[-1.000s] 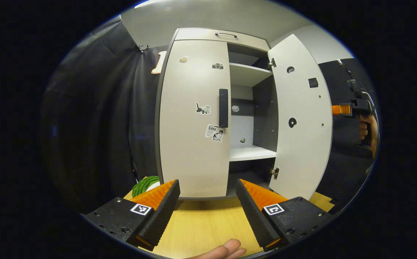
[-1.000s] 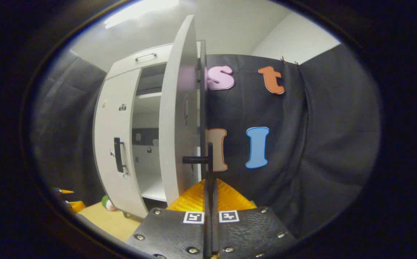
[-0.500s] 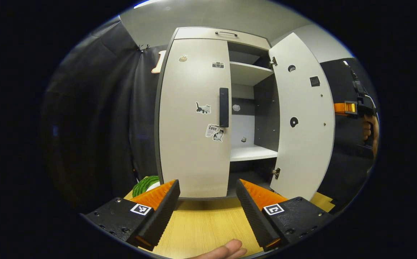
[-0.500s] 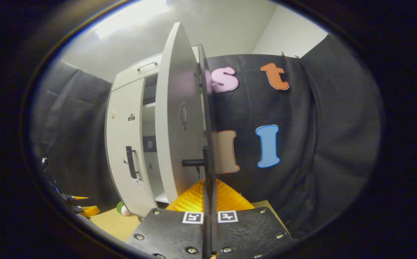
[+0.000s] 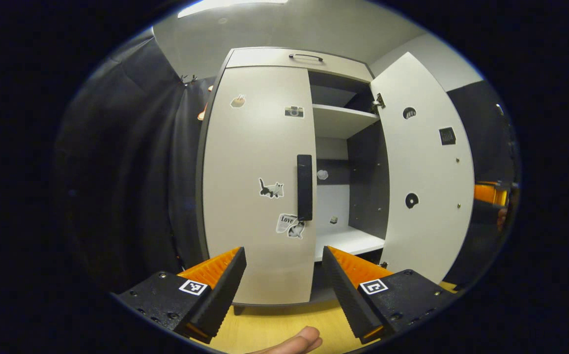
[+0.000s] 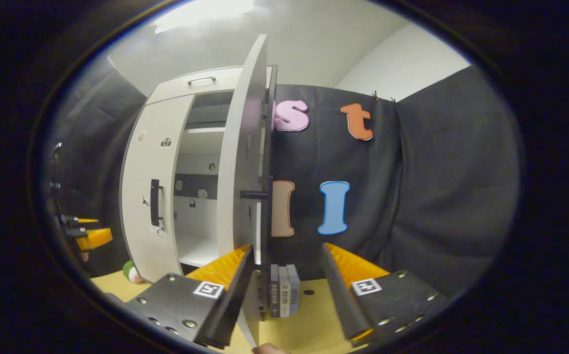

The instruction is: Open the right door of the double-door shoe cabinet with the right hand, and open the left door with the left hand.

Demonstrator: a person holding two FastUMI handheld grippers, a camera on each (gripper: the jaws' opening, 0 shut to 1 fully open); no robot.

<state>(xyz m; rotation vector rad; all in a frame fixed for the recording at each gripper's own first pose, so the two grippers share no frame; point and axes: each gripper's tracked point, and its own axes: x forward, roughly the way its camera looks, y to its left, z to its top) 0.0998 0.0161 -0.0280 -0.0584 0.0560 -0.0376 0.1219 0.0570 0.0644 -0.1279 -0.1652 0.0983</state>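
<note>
In the left gripper view, the left gripper [image 5: 281,275] has its fingers spread wide and holds nothing. Straight ahead of it stands the cabinet [image 5: 265,56] on a wooden table [image 5: 274,327]. The left door [image 5: 257,196] is closed. Its black handle [image 5: 304,187] is upright, above the gap between the two fingers and apart from them. Small stickers [image 5: 270,189] are on the door front. Up and to the right of the fingers, the right door [image 5: 424,167] is swung open, and white shelves [image 5: 341,120] are seen inside the cabinet. A fingertip [image 5: 300,341] of the person shows at the bottom edge, below the fingers.

In the right gripper view, the right gripper [image 6: 284,282] is also spread and grips nothing. The right door [image 6: 245,162] is seen almost edge-on, just ahead of the gap, closer to the left finger; I cannot tell whether it touches that finger. Its handle [image 6: 260,194] stands out above the fingers. Between the fingers, farther away, a few small books [image 6: 284,297] stand on the table [image 6: 309,324]. Far to the left are the closed left door [image 6: 152,187] and the left gripper [image 6: 85,233].
</note>
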